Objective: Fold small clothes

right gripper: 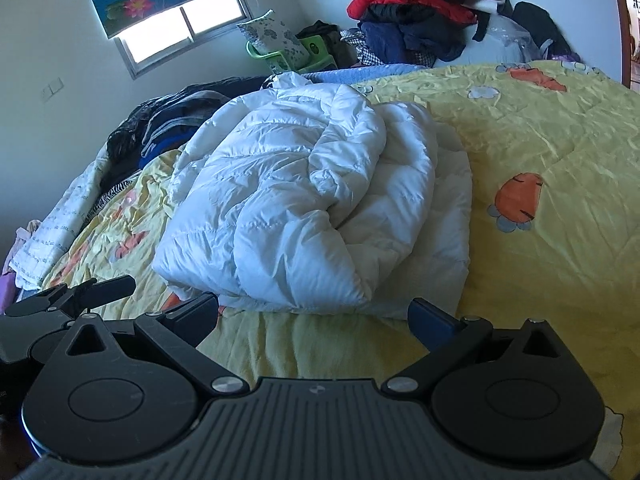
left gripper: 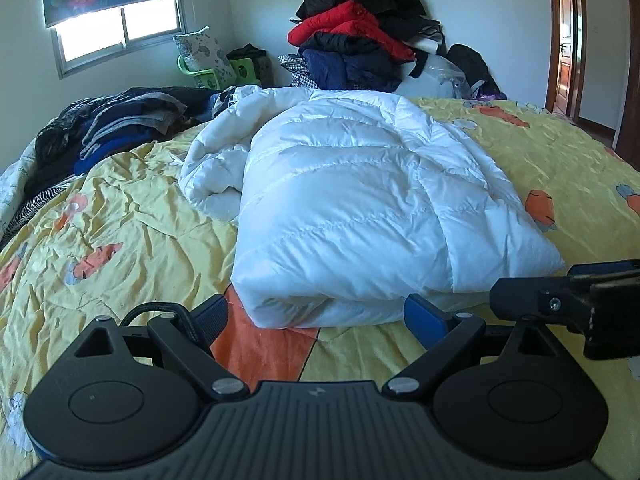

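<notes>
White padded jacket [left gripper: 360,208] folded on the bed [left gripper: 120,240].
Both tools, left [left gripper: 318,316] and right [right gripper: 314,316], gape empty just short of it; clothes pile [left gripper: 360,36] behind.

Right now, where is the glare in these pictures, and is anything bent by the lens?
Left wrist view: the window is blown out white, and the door frame bows. Right wrist view: the window glares too, and the yellow bedspread curves; the white puffer jacket stays sharp.
</notes>
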The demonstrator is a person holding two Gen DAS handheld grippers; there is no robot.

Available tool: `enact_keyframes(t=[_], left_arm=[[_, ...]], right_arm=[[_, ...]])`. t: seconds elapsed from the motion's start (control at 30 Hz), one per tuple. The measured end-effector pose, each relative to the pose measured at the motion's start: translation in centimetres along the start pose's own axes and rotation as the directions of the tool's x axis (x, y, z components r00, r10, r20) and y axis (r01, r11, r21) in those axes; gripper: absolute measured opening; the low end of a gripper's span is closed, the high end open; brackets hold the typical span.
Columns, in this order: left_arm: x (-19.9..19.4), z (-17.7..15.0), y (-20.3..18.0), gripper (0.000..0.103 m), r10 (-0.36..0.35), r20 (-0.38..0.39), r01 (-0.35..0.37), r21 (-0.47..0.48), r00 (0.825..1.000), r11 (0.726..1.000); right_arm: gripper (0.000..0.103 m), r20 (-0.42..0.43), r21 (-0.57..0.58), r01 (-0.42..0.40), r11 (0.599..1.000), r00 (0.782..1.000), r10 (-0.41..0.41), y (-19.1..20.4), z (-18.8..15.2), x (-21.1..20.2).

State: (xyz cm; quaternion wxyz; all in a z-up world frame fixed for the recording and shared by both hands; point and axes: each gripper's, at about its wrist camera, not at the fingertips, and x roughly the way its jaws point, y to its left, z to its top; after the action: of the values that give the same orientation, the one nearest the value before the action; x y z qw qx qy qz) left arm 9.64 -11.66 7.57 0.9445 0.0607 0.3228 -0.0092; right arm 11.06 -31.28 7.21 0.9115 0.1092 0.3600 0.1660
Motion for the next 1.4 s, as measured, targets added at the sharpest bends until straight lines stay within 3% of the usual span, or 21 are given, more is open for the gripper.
enact_keyframes(t=[1.2, 1.4], left_arm=[[-3.0, -3.7, 0.8, 0.096, -0.019, -0.032, 0.017, -0.070, 0.999, 0.997], [-2.4, -5.3, 1.4, 0.096, -0.015, -0.076, 0.008, -0.084, 0.997, 0.996]], right_arm=[[0.102, -0.025, 0.017, 0.010, 1.000, 1.000, -0.009, 0.3, -3.7, -1.4], [0.102, -0.040, 0.034, 0.014, 0.999, 0.999, -0.013, 0.0, -5.0, -1.0]])
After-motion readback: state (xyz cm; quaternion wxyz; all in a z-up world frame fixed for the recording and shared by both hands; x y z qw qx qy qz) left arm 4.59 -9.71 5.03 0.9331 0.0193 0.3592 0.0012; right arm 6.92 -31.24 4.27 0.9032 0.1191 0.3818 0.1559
